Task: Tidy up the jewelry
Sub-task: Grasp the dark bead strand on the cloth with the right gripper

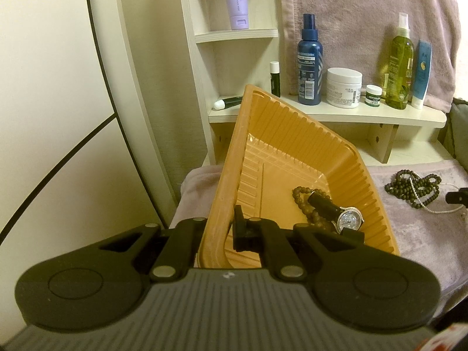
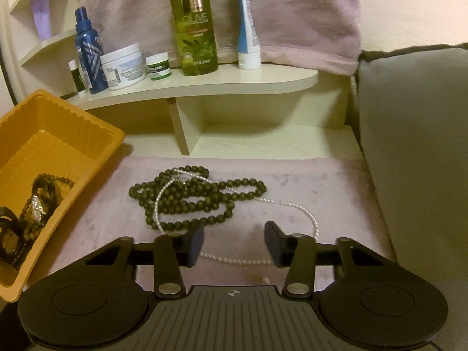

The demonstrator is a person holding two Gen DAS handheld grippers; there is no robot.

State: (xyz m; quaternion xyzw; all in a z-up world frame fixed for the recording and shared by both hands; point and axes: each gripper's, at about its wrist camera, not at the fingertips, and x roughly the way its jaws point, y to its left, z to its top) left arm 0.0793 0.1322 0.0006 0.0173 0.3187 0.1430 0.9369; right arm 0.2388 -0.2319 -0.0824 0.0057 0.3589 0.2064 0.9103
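Pearls: my right gripper (image 2: 234,241) straddles the thin white pearl strand (image 2: 234,261) near the mauve fleece mat's (image 2: 336,193) front edge, pads clear; close low, avoiding dark beads (image 2: 193,197), while my left gripper (image 1: 219,231) clamps the orange ribbed plastic tray's (image 1: 292,134) rim

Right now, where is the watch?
In the left wrist view, the watch lies inside the orange tray, lower right, over a brown bead bracelet.
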